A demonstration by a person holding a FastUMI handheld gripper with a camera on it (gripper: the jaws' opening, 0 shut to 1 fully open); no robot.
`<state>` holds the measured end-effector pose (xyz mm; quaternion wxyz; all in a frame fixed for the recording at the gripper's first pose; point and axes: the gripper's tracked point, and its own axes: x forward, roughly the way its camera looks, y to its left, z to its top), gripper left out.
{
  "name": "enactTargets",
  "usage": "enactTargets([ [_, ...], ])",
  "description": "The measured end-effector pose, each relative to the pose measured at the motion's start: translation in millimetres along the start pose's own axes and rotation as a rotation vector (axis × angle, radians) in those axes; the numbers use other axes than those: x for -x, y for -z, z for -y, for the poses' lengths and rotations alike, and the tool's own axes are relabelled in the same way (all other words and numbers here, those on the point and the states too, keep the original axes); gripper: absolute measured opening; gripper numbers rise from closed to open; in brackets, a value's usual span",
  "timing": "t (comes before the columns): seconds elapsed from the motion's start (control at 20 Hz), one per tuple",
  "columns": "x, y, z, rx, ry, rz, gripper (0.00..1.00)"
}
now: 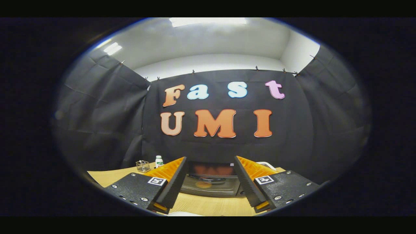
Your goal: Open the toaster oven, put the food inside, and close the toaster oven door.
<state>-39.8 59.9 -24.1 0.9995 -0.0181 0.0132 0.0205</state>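
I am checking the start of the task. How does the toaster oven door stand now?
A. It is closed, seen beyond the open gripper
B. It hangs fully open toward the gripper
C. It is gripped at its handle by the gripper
A: the toaster oven shows its glass door upright and shut, on the table beyond the gripper, whose fingers stand apart on nothing.

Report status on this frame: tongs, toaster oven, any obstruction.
Tongs open, holding nothing. Toaster oven ahead between the fingers, door shut. Path unobstructed; bottle and small basket off to the side.
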Motion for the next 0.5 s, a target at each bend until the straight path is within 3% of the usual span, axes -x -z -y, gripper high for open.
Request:
enactTargets([
  [0.5, 27.9, -35.0, 1.4, -0.004, -0.025, 0.052, 0.89],
])
